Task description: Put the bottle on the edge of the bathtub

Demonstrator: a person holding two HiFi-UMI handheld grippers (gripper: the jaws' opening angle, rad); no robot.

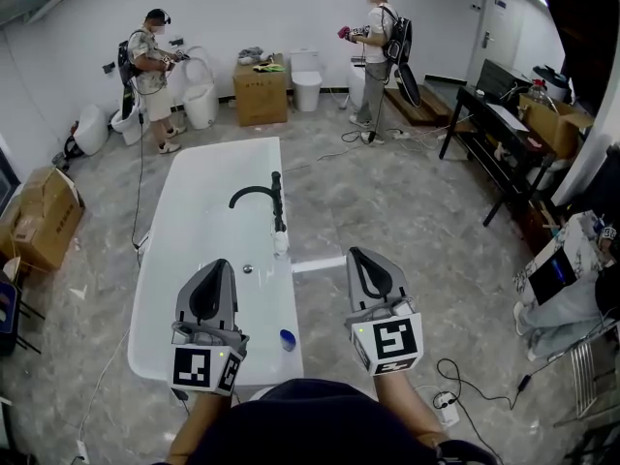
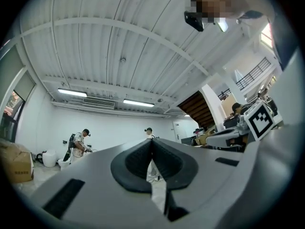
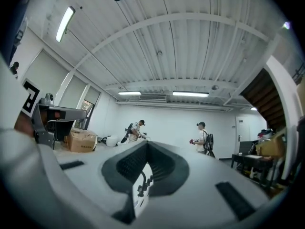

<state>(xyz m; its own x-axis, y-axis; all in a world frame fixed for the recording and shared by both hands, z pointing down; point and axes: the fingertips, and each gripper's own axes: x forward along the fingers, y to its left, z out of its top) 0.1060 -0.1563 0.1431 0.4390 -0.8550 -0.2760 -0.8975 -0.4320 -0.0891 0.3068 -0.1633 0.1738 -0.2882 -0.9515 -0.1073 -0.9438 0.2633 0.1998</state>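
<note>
The white bathtub (image 1: 170, 260) lies ahead of me on the left, with a black faucet (image 1: 263, 196) on its right rim. A small clear bottle (image 1: 281, 243) stands upright on that rim just below the faucet's base. Something small and blue (image 1: 288, 339) lies on the rim near the tub's front right corner. My left gripper (image 1: 218, 263) (image 2: 151, 140) hangs shut and empty above the tub's near end. Over the floor to the right of the tub, my right gripper (image 1: 356, 254) (image 3: 147, 143) is also shut with nothing in it. Both are apart from the bottle.
Two people (image 1: 150, 61) (image 1: 376, 37) with grippers stand at the far wall beside a cardboard box (image 1: 261, 90) and a toilet (image 1: 307, 77). A black desk (image 1: 494, 129) stands at the right, another box (image 1: 44, 216) at the left. Cables (image 1: 465, 376) run across the floor.
</note>
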